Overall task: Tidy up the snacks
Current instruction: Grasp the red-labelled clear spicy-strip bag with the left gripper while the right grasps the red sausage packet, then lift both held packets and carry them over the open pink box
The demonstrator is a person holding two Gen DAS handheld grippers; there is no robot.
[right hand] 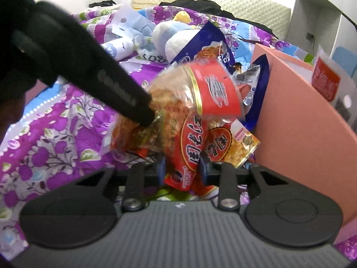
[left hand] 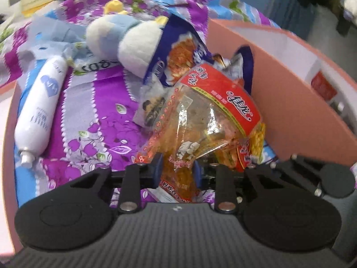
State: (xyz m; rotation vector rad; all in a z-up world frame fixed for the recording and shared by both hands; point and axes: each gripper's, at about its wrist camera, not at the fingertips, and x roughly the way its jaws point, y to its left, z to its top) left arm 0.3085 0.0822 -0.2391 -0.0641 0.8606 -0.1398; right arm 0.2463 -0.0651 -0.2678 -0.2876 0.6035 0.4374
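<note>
The left claw point(left hand: 177, 170) pinches the clear snack bag point(left hand: 200, 120); the right claw point(right hand: 183, 170) clamps the red packet point(right hand: 191, 149).

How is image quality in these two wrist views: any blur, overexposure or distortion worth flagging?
Left wrist: fisheye bends the pink box wall; the clear snack bag reads fairly sharp, while the room behind is soft. Right wrist: the red-labelled bag is motion-blurred, the background wall is blown out white, and the left gripper crossing the frame is a dark, featureless mass.
</note>
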